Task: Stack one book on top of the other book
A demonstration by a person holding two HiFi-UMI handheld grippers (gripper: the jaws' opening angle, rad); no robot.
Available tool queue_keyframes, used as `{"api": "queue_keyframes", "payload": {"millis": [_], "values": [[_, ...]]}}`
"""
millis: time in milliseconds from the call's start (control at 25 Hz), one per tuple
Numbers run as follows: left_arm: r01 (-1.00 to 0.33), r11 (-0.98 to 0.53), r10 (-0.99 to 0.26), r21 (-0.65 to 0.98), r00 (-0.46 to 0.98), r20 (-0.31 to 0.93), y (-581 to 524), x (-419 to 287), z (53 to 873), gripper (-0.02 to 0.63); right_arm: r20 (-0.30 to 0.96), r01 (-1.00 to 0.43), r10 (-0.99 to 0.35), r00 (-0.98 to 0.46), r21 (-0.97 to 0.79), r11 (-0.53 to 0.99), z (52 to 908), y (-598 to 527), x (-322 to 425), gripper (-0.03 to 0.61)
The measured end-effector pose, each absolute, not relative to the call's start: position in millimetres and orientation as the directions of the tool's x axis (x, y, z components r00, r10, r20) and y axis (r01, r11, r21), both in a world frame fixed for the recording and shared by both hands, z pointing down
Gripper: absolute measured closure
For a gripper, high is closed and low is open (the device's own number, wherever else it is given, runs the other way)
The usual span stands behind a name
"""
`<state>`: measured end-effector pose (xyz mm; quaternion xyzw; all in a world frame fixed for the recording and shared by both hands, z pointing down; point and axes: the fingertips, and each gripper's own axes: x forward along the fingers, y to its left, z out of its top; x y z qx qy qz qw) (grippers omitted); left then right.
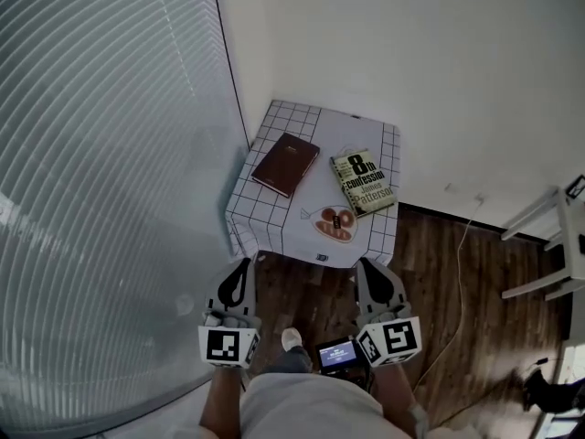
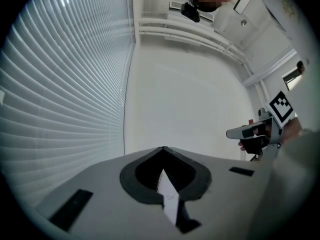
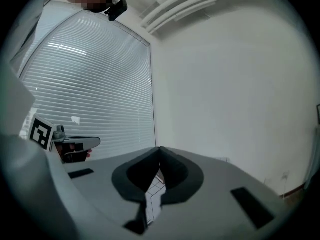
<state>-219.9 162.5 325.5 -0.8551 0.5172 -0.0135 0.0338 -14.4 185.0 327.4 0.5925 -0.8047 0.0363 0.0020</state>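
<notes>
Two books lie apart on a small table (image 1: 292,236) with a white checked cloth, seen in the head view. A dark red book (image 1: 286,164) is on the left and a book with a yellow-green and black cover (image 1: 363,182) is on the right. My left gripper (image 1: 241,266) and right gripper (image 1: 368,268) are held level short of the table's near edge, over the wooden floor. Both are shut with nothing between the jaws. In each gripper view the jaws meet at the tip and only a sliver of the checked cloth (image 3: 152,204) shows through.
A flat red-brown item (image 1: 335,222) lies on the cloth near the front edge. Window blinds (image 1: 101,172) fill the left side and a white wall (image 1: 411,62) stands behind the table. A white frame (image 1: 548,245) and a cable (image 1: 462,273) are on the floor at the right.
</notes>
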Motion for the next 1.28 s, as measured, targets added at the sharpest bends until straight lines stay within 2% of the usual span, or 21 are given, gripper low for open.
{"api": "queue_keyframes", "payload": {"millis": [560,1280], "values": [[-0.851,-0.523,-0.852,-0.042,0.523,0.012,81.4,-235.8,339.8,0.611,0.104,-0.97,-0.965,-0.24,-0.063,0.234,344.8,114.1,-29.8,0.574],[-0.869,-0.494,-0.868,-0.038,0.489,0.086,-40.7,-207.2,361.6,0.611,0.161,-0.956,-0.944,-0.288,-0.098,0.275,370.1,-8.3,-2.7,0.574]]}}
